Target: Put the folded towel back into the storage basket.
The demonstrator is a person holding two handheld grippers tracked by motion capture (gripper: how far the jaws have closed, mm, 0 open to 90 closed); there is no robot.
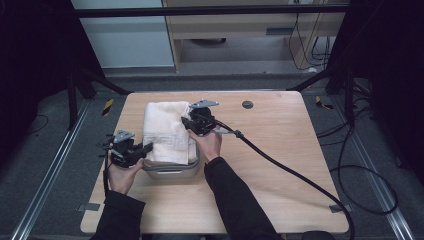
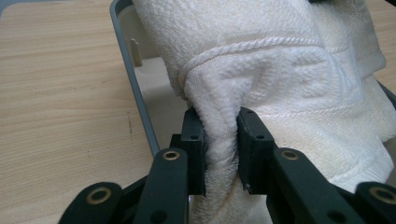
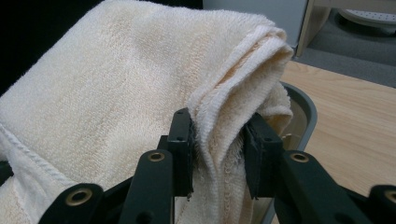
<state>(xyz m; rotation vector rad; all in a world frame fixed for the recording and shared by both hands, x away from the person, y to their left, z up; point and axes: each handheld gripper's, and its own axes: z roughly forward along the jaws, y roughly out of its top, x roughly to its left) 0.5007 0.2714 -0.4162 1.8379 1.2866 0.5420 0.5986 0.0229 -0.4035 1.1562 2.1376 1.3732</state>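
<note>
Pale wood-grain table (image 1: 280, 150) sits amid dark floor and trailing cables. At its near left, the left gripper (image 2: 219, 140) pinches a fold of looped, cream terry towel (image 1: 165, 131), and the right gripper (image 3: 217, 149) clamps a doubled hem at the far side. Draped between them, the towel covers a grey, round-cornered plastic bin (image 1: 172, 172). Both hands (image 1: 206, 145) grip from below, dark sleeves cut off at the frame's edge. Most of the bin's inside is hidden.

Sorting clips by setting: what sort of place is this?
Probably a lab recording booth: a small wooden table between dark curtains, floor rails, loose cables.
</note>
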